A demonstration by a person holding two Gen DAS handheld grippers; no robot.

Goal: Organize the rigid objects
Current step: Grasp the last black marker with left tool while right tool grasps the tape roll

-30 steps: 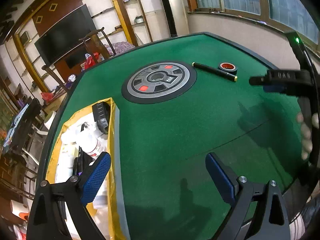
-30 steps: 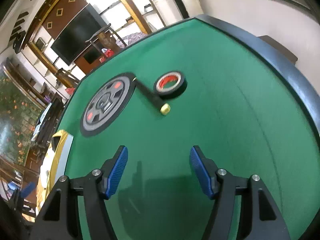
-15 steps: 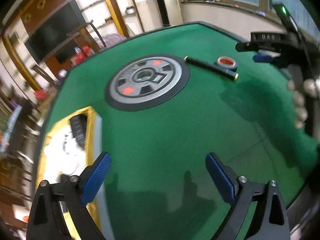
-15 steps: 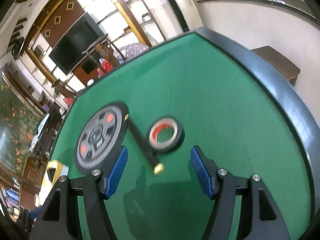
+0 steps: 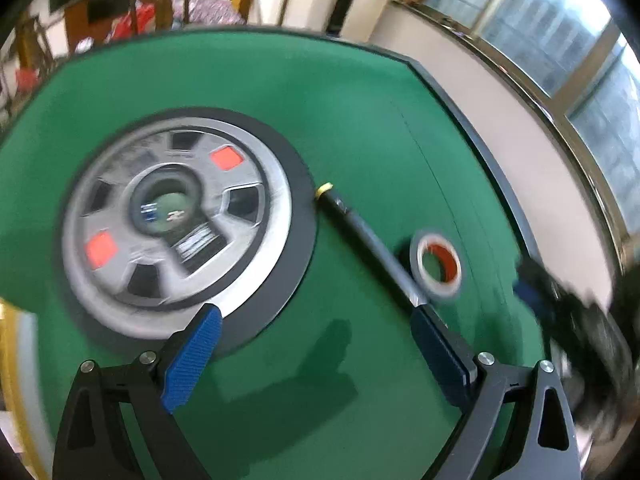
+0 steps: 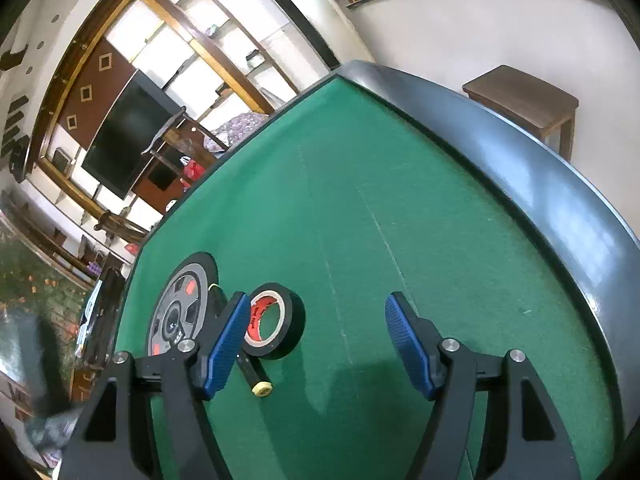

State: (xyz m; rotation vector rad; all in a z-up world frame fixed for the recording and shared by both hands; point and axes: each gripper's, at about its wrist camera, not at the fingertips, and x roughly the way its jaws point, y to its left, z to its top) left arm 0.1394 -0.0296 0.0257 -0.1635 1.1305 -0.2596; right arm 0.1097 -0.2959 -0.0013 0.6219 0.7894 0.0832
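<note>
A black pen with yellow ends (image 5: 368,242) lies on the green table, next to a black tape roll with a red core (image 5: 438,266). My left gripper (image 5: 316,332) is open and empty, just short of the pen, its right finger over the pen's near end. In the right wrist view the tape roll (image 6: 274,322) and pen (image 6: 256,378) sit just past my left fingertip. My right gripper (image 6: 318,334) is open and empty, with the tape to the left of its gap.
A round grey and black centre panel with red squares (image 5: 180,220) is set in the table (image 5: 360,120). A yellow-edged box (image 5: 16,360) shows at the left edge. The table's black padded rim (image 6: 520,184) runs on the right, a wooden stool (image 6: 524,100) beyond it.
My left gripper has swung right and forward, away from the yellow box, toward the pen and tape. My right gripper has moved forward, so tape and pen are now by its left finger.
</note>
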